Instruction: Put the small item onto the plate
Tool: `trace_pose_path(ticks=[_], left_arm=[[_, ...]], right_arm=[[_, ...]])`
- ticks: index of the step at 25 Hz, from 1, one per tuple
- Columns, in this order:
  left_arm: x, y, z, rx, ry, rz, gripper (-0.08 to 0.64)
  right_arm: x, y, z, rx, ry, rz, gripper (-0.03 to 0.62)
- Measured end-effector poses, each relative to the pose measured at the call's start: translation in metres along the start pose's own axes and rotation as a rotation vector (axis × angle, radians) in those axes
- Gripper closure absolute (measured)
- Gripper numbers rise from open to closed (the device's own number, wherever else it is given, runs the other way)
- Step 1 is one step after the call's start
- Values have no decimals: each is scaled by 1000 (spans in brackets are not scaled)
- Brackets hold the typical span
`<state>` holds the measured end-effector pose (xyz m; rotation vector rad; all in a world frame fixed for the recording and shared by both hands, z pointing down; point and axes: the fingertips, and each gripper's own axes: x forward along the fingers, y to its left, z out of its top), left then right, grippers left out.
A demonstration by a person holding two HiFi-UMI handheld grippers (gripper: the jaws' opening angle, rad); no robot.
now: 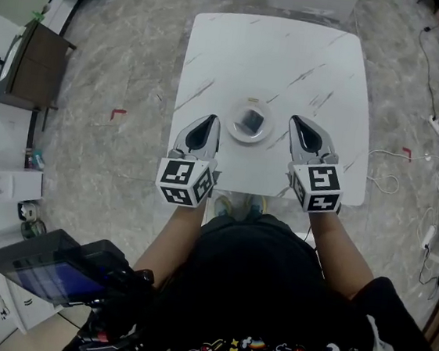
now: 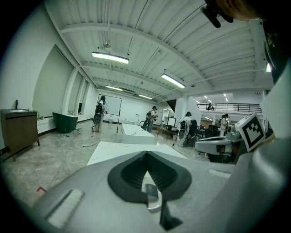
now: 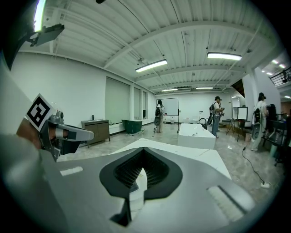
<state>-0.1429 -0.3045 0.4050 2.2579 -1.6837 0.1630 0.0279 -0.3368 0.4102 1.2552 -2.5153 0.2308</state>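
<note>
One small dark item (image 1: 252,120) lies in the middle of the round white plate (image 1: 234,131), which sits toward the near edge of the white tabletop (image 1: 280,60). Just left of the plate, the left gripper (image 1: 209,120) has its jaws clenched tip to tip on nothing. Just right of the plate, the right gripper (image 1: 297,121) is the same, jaws pressed together and empty. Both point away from the person. Grey marbled floor (image 1: 122,65) surrounds the tabletop.
</note>
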Motion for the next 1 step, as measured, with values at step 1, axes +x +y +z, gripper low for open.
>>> trace_pose_path(ticks=[1], left_arm=[[-10, 2, -1, -5, 2, -1, 558]], right_arm=[[-5, 9, -1, 1, 7, 0, 574]])
